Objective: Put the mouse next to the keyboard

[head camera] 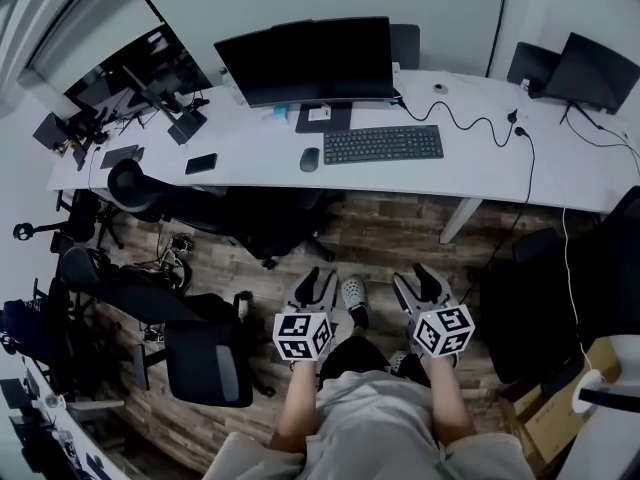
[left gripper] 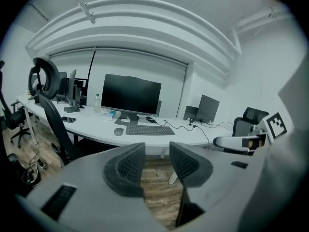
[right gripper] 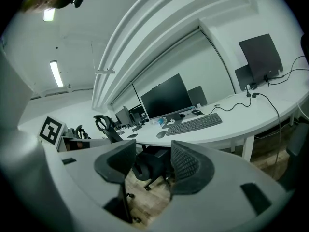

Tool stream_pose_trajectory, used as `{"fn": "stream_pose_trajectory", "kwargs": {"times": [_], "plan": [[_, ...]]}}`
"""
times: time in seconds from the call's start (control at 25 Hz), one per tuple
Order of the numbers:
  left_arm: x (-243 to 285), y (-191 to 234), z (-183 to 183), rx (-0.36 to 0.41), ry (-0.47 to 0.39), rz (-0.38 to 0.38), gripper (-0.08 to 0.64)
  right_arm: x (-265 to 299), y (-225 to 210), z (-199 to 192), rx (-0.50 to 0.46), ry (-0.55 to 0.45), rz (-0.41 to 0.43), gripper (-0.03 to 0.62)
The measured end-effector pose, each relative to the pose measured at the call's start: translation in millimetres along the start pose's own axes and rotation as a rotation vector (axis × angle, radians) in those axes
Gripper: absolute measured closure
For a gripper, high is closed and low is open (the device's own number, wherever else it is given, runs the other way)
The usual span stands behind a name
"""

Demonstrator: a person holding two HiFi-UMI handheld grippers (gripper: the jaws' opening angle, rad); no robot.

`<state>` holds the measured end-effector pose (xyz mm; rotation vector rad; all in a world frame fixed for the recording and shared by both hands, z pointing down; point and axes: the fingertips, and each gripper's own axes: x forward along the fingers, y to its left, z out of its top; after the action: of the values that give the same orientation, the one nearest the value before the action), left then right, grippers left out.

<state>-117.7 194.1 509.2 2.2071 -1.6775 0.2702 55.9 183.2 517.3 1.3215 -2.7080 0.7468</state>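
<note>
A dark mouse [head camera: 309, 159] lies on the long white desk [head camera: 250, 158], just left of the black keyboard [head camera: 383, 144]. Both also show far off in the left gripper view, the mouse [left gripper: 119, 131] beside the keyboard [left gripper: 149, 130], and in the right gripper view, the mouse [right gripper: 161, 134] left of the keyboard [right gripper: 194, 123]. My left gripper [head camera: 316, 287] and right gripper [head camera: 418, 284] hang low in front of the person, well back from the desk over the wooden floor. Each one is open, with nothing between its jaws.
A black monitor [head camera: 306, 60] stands behind the keyboard. A phone [head camera: 201, 163] lies further left on the desk, a laptop [head camera: 590, 71] at the right end. Black office chairs [head camera: 215, 208] stand between me and the desk, another [head camera: 205, 358] at my left.
</note>
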Motion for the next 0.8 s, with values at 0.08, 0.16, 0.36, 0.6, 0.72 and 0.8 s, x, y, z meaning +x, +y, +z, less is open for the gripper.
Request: {"fn": "stream_pose_trajectory", "kwargs": {"times": [0.08,0.16,0.36,0.6,0.72,0.8], "plan": [[20.1,5.6,6.4,-0.01,0.002,-0.008,0.397,15.7,-4.4,3.0,-0.01,0.014,-0.003,0.359],[39.9,11.6,13.8,-0.01,0.003,-0.018,0.396,31.5,-10.3,6.5,-0.017,0.024,-0.014,0.359],[88.7,39.2,43.0,-0.015,-0.008,-0.017,0.397,85.0,-21.7,22.7,-0.046,0.059,-0.02,0.364],[132.4,87.1,65.4,-0.012,0.006,0.013,0.396,153.7,-28.3,38.5,-0.085,0.108,-0.02,0.365],[151.1,118.2,70.2,-0.047,0.017,0.03,0.396,182.0,-28.0,39.0,-0.094,0.144,-0.021,0.367],[165.5,134.5,76.9,-0.086,0.013,0.023,0.397,200.8,-28.5,41.4,-0.102,0.162,-0.025,0.367]]}}
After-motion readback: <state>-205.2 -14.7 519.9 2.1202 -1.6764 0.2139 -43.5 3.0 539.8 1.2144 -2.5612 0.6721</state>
